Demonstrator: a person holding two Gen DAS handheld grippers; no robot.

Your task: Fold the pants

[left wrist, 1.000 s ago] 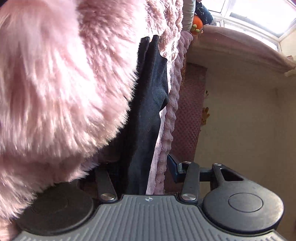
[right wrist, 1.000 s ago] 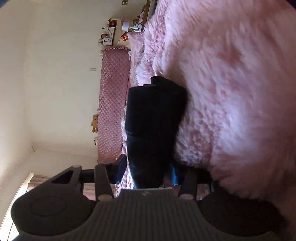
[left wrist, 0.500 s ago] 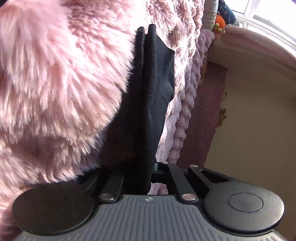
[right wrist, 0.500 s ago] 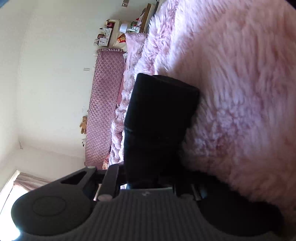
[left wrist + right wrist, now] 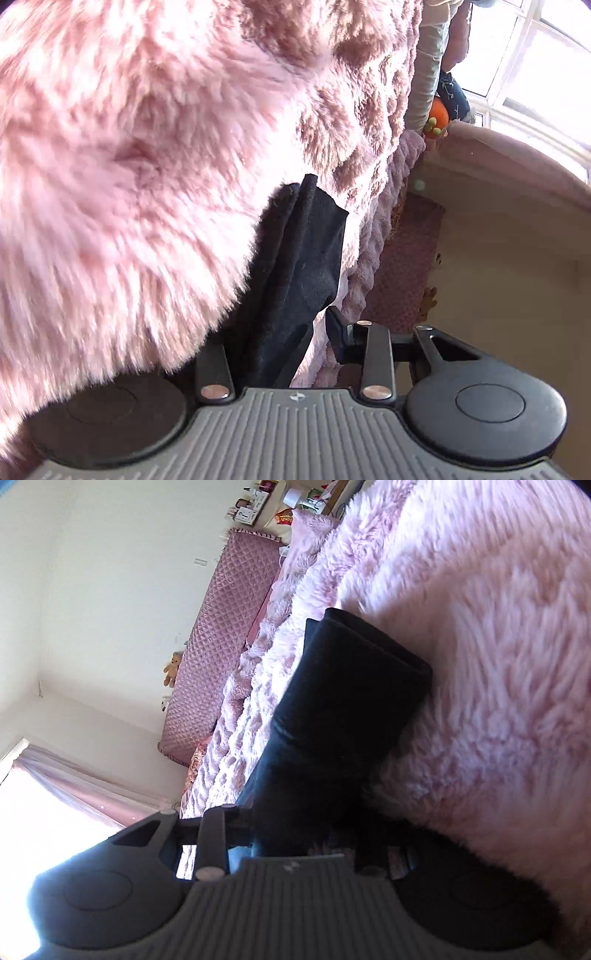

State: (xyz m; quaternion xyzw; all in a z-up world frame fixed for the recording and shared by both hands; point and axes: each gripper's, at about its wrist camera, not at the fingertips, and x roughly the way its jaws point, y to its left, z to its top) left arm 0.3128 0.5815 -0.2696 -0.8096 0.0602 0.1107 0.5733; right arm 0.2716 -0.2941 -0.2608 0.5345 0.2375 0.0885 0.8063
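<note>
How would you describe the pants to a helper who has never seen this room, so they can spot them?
Find the fluffy pink blanket that covers the bed. On it lie the black pants, folded into a narrow stack. They are the only dark, smooth cloth on all that pale fur.

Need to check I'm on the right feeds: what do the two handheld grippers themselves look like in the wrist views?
Both look alike. The left gripper has a grey ribbed body with a small round mark at its front edge, black round discs on either side, black link bars with silver rivets, and a black finger. The right gripper shows the same ribbed body, discs and rivets. No cables, hands or sleeves are visible.
</note>
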